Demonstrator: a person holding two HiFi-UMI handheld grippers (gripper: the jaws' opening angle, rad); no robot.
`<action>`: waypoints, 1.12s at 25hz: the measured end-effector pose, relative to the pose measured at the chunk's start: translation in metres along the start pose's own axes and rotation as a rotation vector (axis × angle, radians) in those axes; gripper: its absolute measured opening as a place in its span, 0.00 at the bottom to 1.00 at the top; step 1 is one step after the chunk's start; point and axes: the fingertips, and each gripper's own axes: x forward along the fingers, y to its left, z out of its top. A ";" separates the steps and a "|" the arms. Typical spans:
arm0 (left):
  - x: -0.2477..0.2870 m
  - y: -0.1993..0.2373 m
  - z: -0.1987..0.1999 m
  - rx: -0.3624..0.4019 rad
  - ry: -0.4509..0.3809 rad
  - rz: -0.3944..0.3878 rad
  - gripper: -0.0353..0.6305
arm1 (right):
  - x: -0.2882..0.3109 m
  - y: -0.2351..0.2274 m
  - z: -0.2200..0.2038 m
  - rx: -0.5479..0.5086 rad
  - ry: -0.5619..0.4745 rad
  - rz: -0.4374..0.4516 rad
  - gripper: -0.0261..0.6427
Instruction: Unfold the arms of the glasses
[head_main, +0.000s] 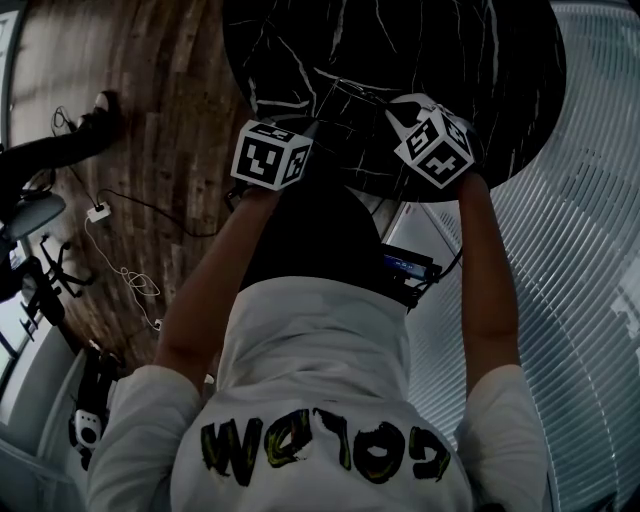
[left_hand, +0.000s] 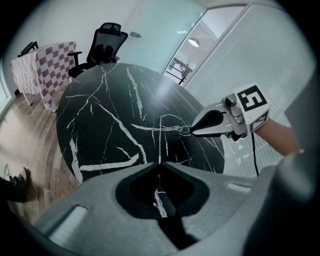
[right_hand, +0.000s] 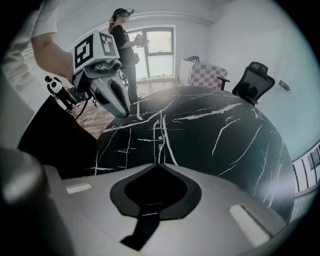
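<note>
Currently both grippers sit over the near edge of the round black marble worktop, tips facing each other, with the glasses between them. Left gripper: jaws pressed together, pinching a thin wire arm of the glasses that runs straight out from the tip. Right gripper: jaws also together at the tip, nipping the thin wire of the glasses from the other side. In the left gripper view its tip meets the frame. Both grippers point steeply down. Glasses are very thin metal and hard to separate from the white veins in the marble. Can't tell if they touch the worktop, or how far the arms are folded out. Background: office chair and a table with a checked cloth beyond the far side of the worktop, wooden floor, a person standing by the window.
</note>
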 end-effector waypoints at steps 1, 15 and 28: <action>0.000 0.000 0.000 0.004 0.001 0.002 0.08 | 0.000 0.001 0.000 0.000 0.001 0.001 0.04; 0.007 -0.005 0.008 0.252 -0.049 0.118 0.15 | 0.004 -0.002 0.001 0.044 0.026 -0.032 0.04; 0.004 -0.050 0.053 0.872 -0.123 0.200 0.16 | -0.001 0.004 0.004 0.042 0.025 -0.032 0.04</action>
